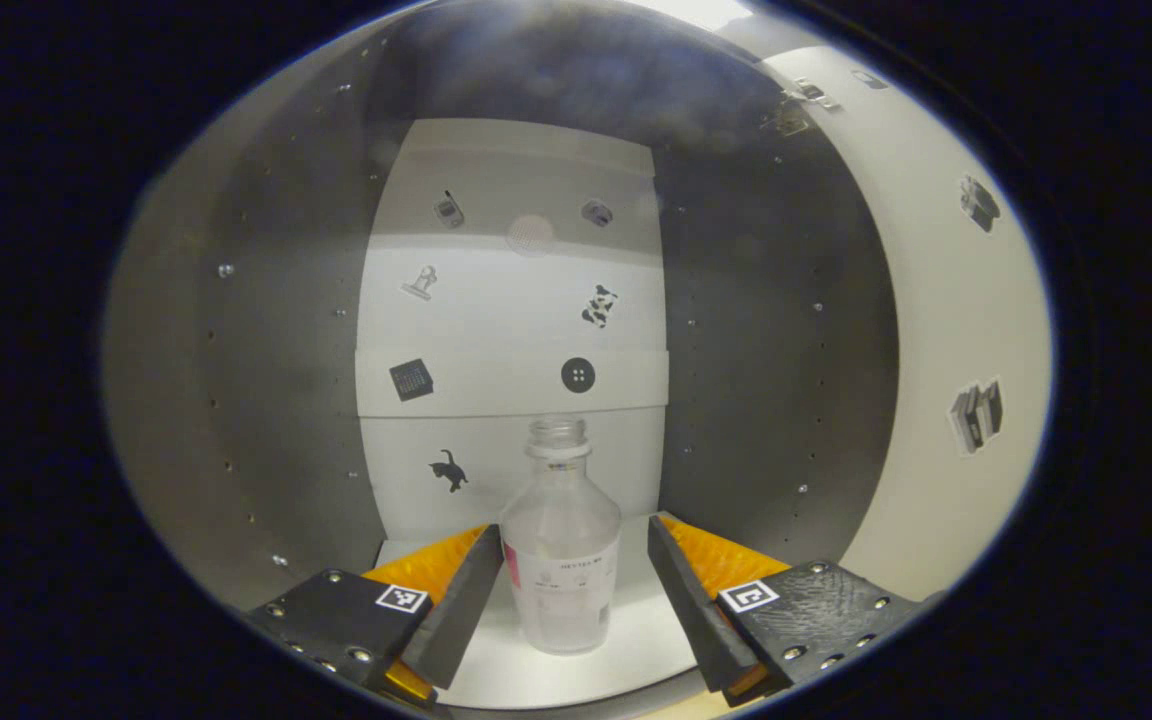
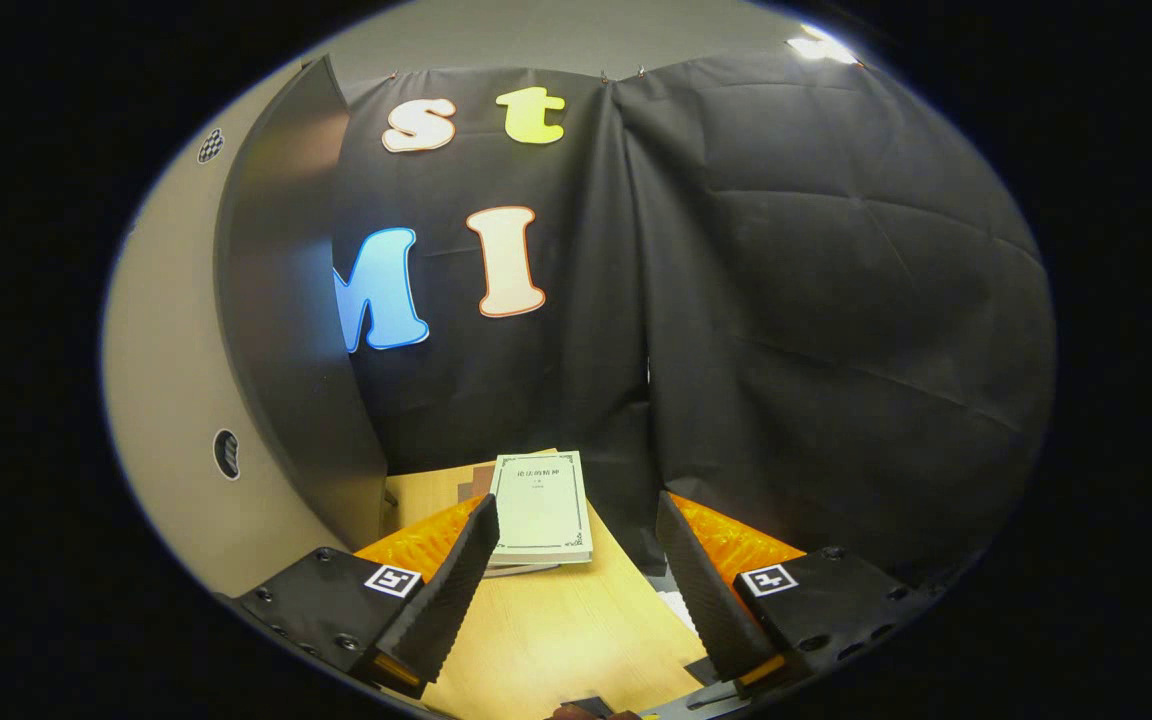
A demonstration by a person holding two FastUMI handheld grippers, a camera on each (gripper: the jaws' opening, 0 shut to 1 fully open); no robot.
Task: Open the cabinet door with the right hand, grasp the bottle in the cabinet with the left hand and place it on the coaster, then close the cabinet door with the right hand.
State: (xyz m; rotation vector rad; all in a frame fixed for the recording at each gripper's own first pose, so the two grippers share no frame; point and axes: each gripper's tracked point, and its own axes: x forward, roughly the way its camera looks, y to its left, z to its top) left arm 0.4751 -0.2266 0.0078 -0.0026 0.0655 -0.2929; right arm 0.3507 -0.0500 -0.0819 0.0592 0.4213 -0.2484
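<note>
Right now the clear plastic bottle w/ white neck ring and pale label (image 1: 561, 540) stands upright on the white cabinet floor (image 1: 636, 650), dead ahead of the left hand-held gripper (image 1: 564, 590) and centred btwn its two fingers, long axis vertical, so it crosses the fingers' reach at right angles. Fingers are spread apart, one each side of the bottle's lower body w/ a gap showing on both sides; not touching yet, as far as I can tell. Bottle sits towards the front of the grey-walled cabinet interior (image 1: 276, 400), well short of the white back panel w/ small stickers (image 1: 511, 300). Left is clearly the nearer hand; the coming move is prob. a straight squeeze on the body. The right hand-held gripper (image 2: 571, 575) is also spread, holding nothing, over the light wooden worktop (image 2: 556, 630) near a pale green book (image 2: 541, 510), w/ the open dark cabinet door (image 2: 286, 300) to its left.
</note>
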